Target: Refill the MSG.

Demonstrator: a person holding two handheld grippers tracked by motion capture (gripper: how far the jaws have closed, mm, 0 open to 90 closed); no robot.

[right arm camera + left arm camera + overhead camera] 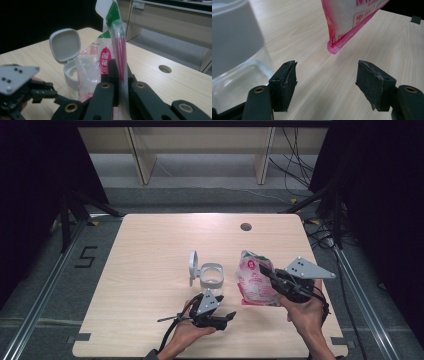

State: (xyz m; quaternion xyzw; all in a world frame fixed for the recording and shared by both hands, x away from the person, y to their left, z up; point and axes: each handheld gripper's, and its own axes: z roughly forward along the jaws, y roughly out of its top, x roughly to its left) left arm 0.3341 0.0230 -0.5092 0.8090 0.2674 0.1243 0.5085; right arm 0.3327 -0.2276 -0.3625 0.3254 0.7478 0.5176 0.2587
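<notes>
A pink-and-white plastic bag (254, 281) hangs upright to the right of a clear jar (212, 277), and my right gripper (267, 271) is shut on its upper edge. In the right gripper view the jaws (117, 68) pinch the bag (107, 52) near its red-striped fold. The jar's white flip lid (193, 265) stands open to its left. My left gripper (227, 319) is open, low over the table just in front of the jar. In the left gripper view, the gripper (327, 66) has bare table between its jaws. The jar (234, 50) is at the left and the bag's lower corner (334, 47) is ahead.
The light wooden table (150, 270) has a round cable hole (245, 226) near its far edge. Its near edge lies just under both of the person's hands. Wooden shelf legs and cables are on the floor beyond the table.
</notes>
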